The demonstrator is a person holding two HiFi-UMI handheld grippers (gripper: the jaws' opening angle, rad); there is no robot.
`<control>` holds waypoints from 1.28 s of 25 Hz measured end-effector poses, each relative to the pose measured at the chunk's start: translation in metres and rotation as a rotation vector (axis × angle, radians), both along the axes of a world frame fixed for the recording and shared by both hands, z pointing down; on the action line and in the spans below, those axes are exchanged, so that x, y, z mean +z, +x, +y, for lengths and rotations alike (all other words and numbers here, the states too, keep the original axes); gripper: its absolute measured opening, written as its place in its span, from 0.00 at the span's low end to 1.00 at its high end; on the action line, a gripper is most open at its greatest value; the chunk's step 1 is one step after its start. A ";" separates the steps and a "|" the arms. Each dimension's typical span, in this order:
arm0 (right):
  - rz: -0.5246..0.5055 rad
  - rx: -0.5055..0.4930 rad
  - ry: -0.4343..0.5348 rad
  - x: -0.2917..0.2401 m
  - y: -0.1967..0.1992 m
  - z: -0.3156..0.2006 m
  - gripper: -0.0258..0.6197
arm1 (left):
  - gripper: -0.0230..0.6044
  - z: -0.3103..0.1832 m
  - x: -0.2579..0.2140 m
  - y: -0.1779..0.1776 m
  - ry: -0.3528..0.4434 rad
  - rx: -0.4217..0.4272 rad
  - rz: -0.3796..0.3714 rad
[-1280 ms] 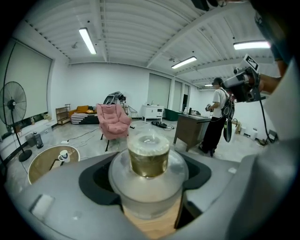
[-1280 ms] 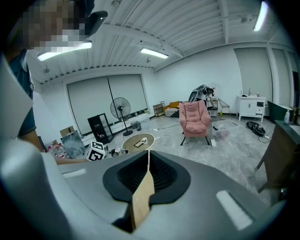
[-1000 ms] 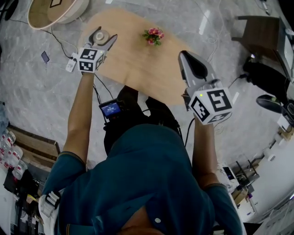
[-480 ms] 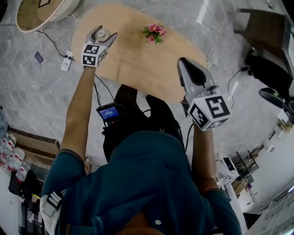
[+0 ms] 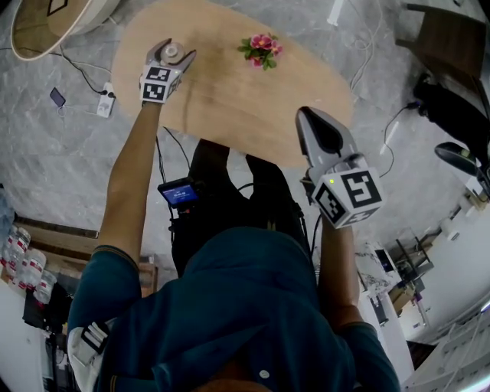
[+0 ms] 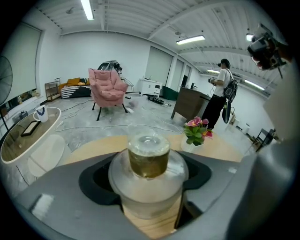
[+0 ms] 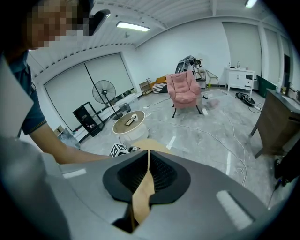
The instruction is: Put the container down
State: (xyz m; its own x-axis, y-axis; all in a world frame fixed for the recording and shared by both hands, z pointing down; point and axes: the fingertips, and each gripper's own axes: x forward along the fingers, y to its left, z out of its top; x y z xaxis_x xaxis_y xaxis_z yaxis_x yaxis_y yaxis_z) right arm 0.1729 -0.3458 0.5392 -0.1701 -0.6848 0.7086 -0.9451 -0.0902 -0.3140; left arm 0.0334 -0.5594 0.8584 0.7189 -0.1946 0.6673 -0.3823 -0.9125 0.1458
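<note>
My left gripper [image 5: 173,52] is shut on the container [image 5: 169,56], a small clear jar with a round lid, over the left end of the oval wooden table [image 5: 230,99]. In the left gripper view the container [image 6: 149,164] fills the space between the jaws, with an amber band under its clear lid. Whether its base touches the table [image 6: 89,150] I cannot tell. My right gripper [image 5: 309,121] hangs shut and empty over the table's near right edge. In the right gripper view its jaws [image 7: 148,157] meet with nothing between them.
A small pot of pink flowers [image 5: 260,50] stands at the table's far middle, also seen to the right in the left gripper view [image 6: 197,131]. A round side table [image 5: 46,19] is at far left. Cables and a power strip [image 5: 102,103] lie on the floor.
The left gripper with the container has stayed over the table's left end, edging slightly farther away. The right gripper has drifted a little toward me. The head view has shifted.
</note>
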 end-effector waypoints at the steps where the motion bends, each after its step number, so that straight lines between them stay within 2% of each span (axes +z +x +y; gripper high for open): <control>1: -0.003 0.004 -0.007 0.003 -0.001 0.001 0.06 | 0.57 0.000 0.007 0.000 -0.001 0.005 -0.009; 6: -0.008 0.021 -0.037 0.021 -0.004 0.004 0.06 | 0.57 -0.002 0.036 0.001 0.000 0.024 -0.036; 19: -0.021 0.020 -0.091 0.047 -0.003 0.008 0.06 | 0.58 -0.003 0.083 -0.002 -0.005 0.000 -0.076; 25: -0.026 0.021 -0.097 0.050 0.001 0.010 0.06 | 0.58 -0.003 0.082 0.002 0.012 -0.006 -0.076; 32: -0.039 0.004 -0.085 0.048 0.003 0.010 0.06 | 0.58 0.005 0.088 -0.006 0.017 -0.006 -0.136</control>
State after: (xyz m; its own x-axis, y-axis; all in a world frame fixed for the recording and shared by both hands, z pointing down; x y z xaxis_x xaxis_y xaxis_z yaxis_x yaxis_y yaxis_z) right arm 0.1754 -0.3362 0.5868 -0.1960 -0.6234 0.7570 -0.9321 -0.1213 -0.3412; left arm 0.0275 -0.5546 0.9465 0.6206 -0.2102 0.7554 -0.4027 -0.9121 0.0771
